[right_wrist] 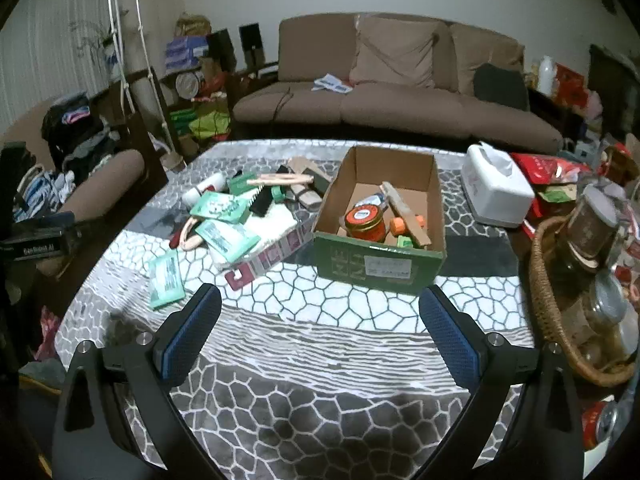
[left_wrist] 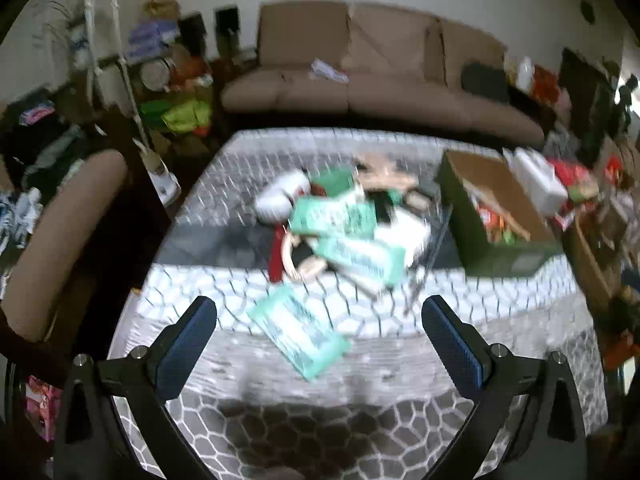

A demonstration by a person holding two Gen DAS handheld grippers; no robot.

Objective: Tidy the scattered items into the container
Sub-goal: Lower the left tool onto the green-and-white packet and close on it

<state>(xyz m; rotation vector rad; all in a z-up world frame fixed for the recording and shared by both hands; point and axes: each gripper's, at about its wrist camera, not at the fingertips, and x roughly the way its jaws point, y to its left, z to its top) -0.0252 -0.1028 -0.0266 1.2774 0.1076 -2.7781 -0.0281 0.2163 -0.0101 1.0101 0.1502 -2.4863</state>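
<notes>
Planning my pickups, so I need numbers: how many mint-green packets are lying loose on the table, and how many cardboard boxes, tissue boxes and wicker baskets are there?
mint-green packets: 3
cardboard box: 1
white tissue box: 1
wicker basket: 1
Total: 6

Cardboard box [right_wrist: 380, 216] (part-filled) right of scattered packets [right_wrist: 224, 220].

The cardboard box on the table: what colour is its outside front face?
Green, with a pale label; the cardboard box is plain brown inside. Shows best in the right wrist view.
</notes>
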